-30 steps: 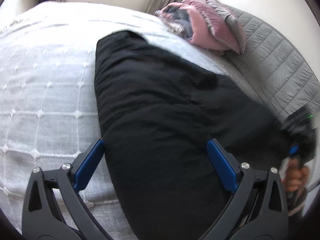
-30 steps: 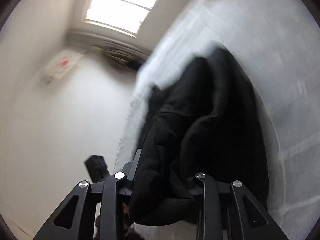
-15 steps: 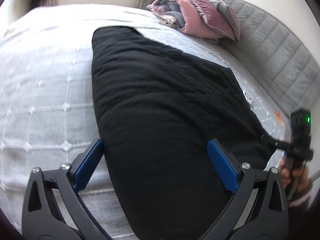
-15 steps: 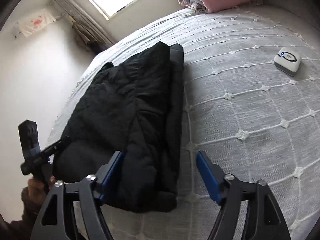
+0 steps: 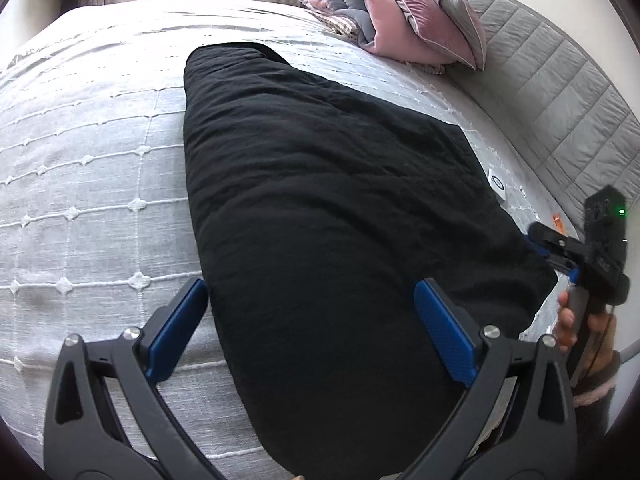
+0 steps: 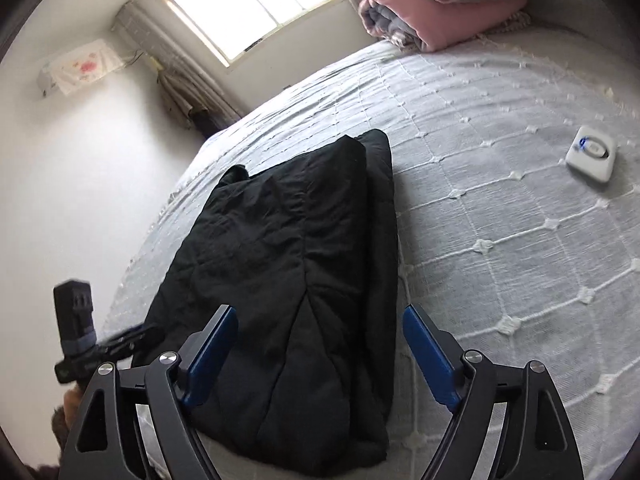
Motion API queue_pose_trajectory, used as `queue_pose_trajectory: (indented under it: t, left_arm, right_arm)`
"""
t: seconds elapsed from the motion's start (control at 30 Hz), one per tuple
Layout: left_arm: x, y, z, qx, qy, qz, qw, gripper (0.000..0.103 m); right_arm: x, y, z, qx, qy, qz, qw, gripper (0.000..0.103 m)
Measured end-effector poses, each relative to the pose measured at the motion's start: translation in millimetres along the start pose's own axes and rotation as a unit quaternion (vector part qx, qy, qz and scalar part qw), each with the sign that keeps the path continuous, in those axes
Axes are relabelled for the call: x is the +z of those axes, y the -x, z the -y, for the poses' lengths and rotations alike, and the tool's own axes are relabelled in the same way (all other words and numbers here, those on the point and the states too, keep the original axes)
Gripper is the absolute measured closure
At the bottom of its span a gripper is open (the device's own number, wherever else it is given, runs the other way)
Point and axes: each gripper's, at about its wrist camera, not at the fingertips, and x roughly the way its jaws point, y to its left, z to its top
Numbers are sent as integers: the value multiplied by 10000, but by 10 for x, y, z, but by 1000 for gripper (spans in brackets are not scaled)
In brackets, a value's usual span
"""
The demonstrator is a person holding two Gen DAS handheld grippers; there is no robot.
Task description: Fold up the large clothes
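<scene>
A large black garment [image 5: 320,220] lies folded lengthwise on the white quilted bedspread [image 5: 88,184], its near end at the bed's edge. My left gripper [image 5: 311,286] hangs open just above that near end, blue pads [image 5: 180,328] wide apart and off the cloth. In the right wrist view the same garment [image 6: 280,260] runs away from my right gripper [image 6: 320,312]. Its jaws are opening; the garment's near right corner lies under them and the pads do not press it. From the left wrist view the right gripper [image 5: 552,248] sits at the garment's right corner, a hand on its handle.
A rolled pink and grey quilt with pillows [image 5: 400,28] sits at the head of the bed against a grey padded headboard [image 5: 560,100]. A small white device [image 6: 592,156] lies on the bedspread right of the garment. A window [image 6: 256,4] and white wall stand beyond.
My right gripper was shut on a lifted bunch of black cloth; it has let go, opened and dropped lower. The garment now lies flat and folded. The left gripper stayed open.
</scene>
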Motion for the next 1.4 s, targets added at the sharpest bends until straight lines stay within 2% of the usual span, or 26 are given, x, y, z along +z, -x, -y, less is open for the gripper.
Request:
queue_pose_trajectory:
  t: [0.1, 0.13, 0.23, 0.3, 0.37, 0.47, 0.57, 0.67, 0.8, 0.93, 1.03, 1.13, 1.2, 1.3, 1.4]
  left_arm:
    - [58, -44, -119, -208, 245, -205, 9993, 1]
    - [83, -77, -194, -366, 465, -360, 9976, 1]
    - [116, -156, -460, -811, 1214, -554, 9877, 1]
    - [127, -208, -585, -1042, 1442, -537, 9826, 1]
    - [149, -301, -672, -1372, 1618, -603, 9754, 1]
    - [164, -439, -735, -1637, 1781, -632, 9682, 1]
    - [189, -529, -808, -1864, 1998, -569, 9603, 1]
    - [200, -541, -856, -1993, 2174, -504, 9542, 2]
    - [249, -492, -817, -1847, 2128, -389, 9587, 7]
    - [373, -406, -673, -1664, 1914, -270, 9669, 13]
    - [511, -340, -501, -1612, 1618, -139, 9735, 14]
    - [673, -295, -305, -1703, 1298, 17, 9768, 16]
    - [803, -289, -160, -1817, 1137, 90, 9767, 17]
    - [1028, -318, 88, -2053, 812, 198, 9751, 17]
    - [1201, -370, 304, -2365, 486, 358, 9697, 17]
  right_arm:
    - [64, -204, 112, -40, -247, -232, 9994, 17]
    - [88, -253, 169, 37, -382, -285, 9989, 17]
    - [127, -377, 402, 475, -1110, -483, 9915, 17]
    - [109, -473, 552, 796, -1556, -641, 9825, 17]
    - [83, -573, 653, 1042, -1731, -770, 9763, 17]
    - [82, -628, 689, 1270, -1783, -779, 9726, 17]
    - [90, -687, 657, 1363, -1748, -760, 9722, 18]
    - [104, -788, 618, 1533, -1702, -804, 9701, 29]
    - [110, -880, 630, 1697, -1758, -779, 9666, 40]
    - [148, -789, 609, 1942, -1615, -493, 9663, 49]
    - [218, -626, 567, 2200, -1511, -95, 9637, 56]
    - [309, -395, 484, 2208, -1280, 328, 9663, 57]
    - [358, -221, 463, 2164, -1172, 584, 9675, 57]
    - [431, 171, 479, 2049, -1001, 1226, 9659, 57]
    - [459, 489, 555, 1891, -939, 1777, 9612, 57]
